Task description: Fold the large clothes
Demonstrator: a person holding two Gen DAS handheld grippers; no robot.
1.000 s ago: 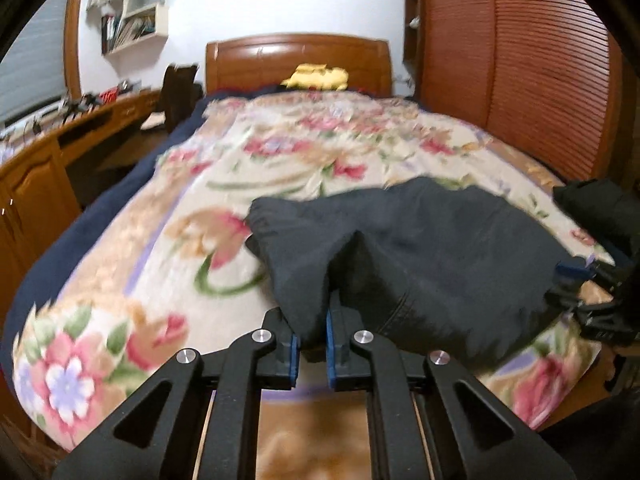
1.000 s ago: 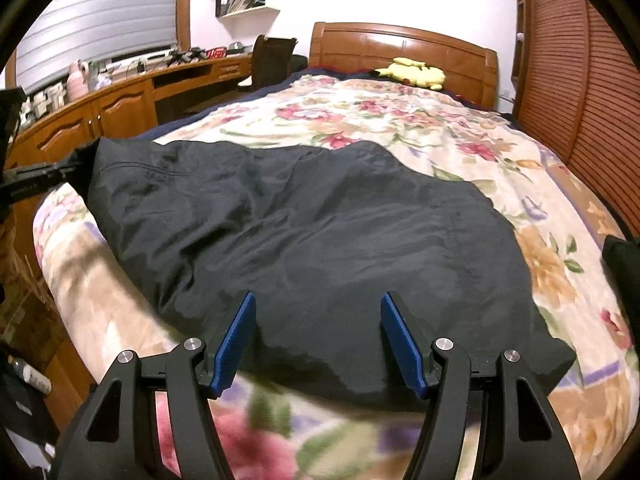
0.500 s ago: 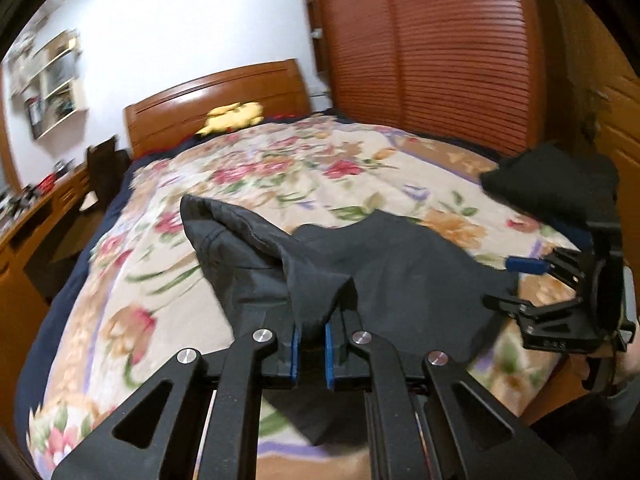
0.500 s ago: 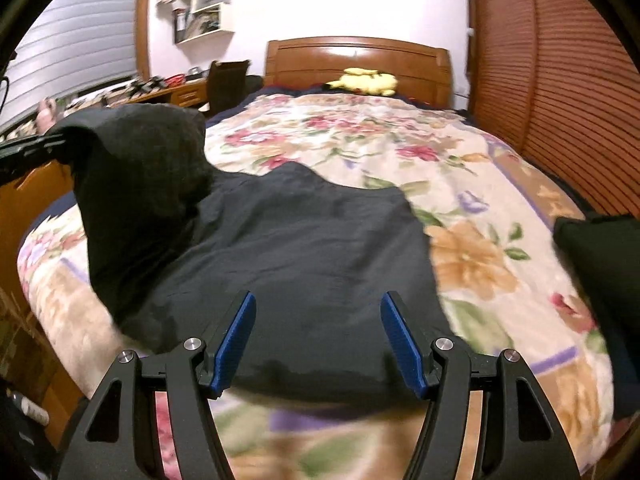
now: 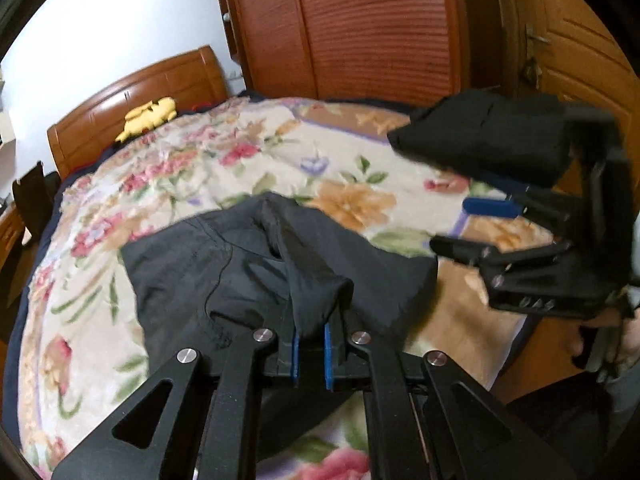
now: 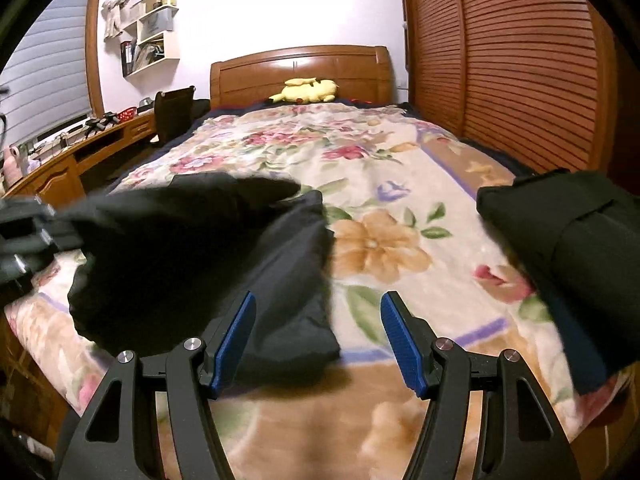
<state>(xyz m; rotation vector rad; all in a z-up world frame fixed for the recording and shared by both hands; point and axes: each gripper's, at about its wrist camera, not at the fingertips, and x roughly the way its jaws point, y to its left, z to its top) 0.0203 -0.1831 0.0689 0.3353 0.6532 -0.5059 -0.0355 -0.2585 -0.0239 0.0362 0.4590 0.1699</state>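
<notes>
A dark garment lies on the floral bedspread near the foot of the bed. My left gripper is shut on a bunched edge of it, lifted and carried over the rest. In the right wrist view the garment is folded over itself at the left, with the left gripper at the left edge. My right gripper is open and empty, just above the garment's near right corner; it also shows in the left wrist view.
A folded dark pile sits at the bed's right edge, also in the left wrist view. A yellow plush toy lies by the wooden headboard. Slatted wardrobe doors stand right, a desk left.
My left gripper has swung right across the bed with the garment edge, folding the garment over itself. My right gripper has stayed open and shifted right toward the folded pile.
</notes>
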